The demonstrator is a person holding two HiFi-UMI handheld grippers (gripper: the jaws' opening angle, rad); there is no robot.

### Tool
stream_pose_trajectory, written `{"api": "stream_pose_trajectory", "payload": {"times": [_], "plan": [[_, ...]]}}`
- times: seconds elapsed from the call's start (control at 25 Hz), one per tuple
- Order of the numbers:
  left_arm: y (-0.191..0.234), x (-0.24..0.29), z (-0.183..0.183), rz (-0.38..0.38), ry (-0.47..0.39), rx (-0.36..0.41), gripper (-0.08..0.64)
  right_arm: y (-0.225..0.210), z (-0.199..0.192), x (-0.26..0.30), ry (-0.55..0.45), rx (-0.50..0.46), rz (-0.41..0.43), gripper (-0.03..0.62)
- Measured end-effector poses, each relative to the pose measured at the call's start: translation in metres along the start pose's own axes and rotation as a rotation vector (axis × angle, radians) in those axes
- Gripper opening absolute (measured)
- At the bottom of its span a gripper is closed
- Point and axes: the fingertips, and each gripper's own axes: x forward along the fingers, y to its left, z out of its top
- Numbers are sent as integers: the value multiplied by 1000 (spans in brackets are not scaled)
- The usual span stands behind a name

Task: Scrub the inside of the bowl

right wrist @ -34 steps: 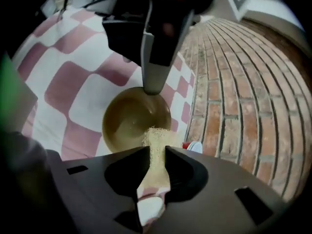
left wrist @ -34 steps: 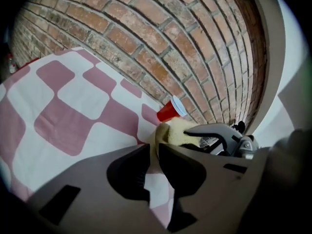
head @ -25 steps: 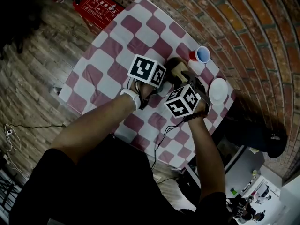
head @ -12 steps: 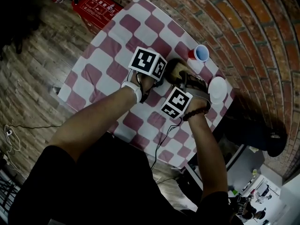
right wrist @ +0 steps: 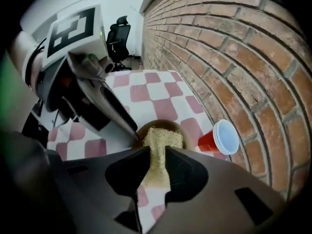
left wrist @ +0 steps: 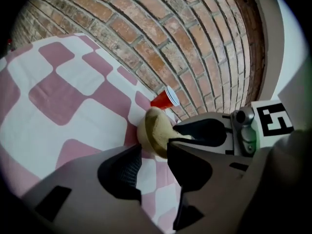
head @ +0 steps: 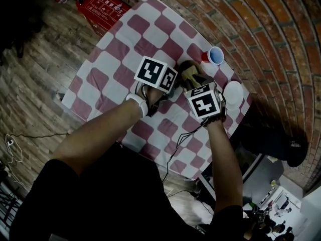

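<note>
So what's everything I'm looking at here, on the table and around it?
Brown round bowl: one, brown, mid-table, rim between the left gripper's jaws.
Coarse tan scrubbing pad: one, tan, its end inside the bowl.
Red plastic cup: one, red with a pale inside, near the brick wall.
White round dish: one, white, at the table's edge.
Pink-and-white checked tablecloth: one, covering the table.
Flat red box: one, red, on the wooden floor.
Black office chair: one, black, background.
Left gripper: one, grey, gripping the bowl.
Right gripper: one, grey, clamping the pad.
</note>
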Motion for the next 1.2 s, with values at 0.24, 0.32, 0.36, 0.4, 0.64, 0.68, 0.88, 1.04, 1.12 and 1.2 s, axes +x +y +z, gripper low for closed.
{"api": "stream_pose_trajectory", "payload": {"times": [0.24,0.32,0.36,0.4,0.64,0.68,0.88,1.04,1.12,1.2], "plan": [[8,9,-7,34,15,-38,121,1,-12,7,111,-260,-109,110],[10,4,-1,32,-5,-31,118,-13,-13,3,149,-488,-276,110],[10,0,1,26,-15,-23,118,-16,-12,1,143,-541,-327,110],[7,-5,3,14,-29,-13,118,-18,-11,-2,117,-533,-349,110],[-14,-51,2,-86,-123,81,118,-29,3,-51,-273,57,-225,110],[-13,-59,-2,-86,-129,92,118,-30,5,-62,-359,179,-177,110],[-2,-102,-11,-27,-158,158,118,-10,4,-112,-662,632,90,110],[-15,-132,-15,-9,-220,187,118,21,2,-135,-765,710,196,110],[-33,-138,-22,-8,-225,248,118,28,4,-146,-825,745,207,110],[-51,-140,-30,-13,-212,322,118,30,9,-158,-884,769,192,110]]}}
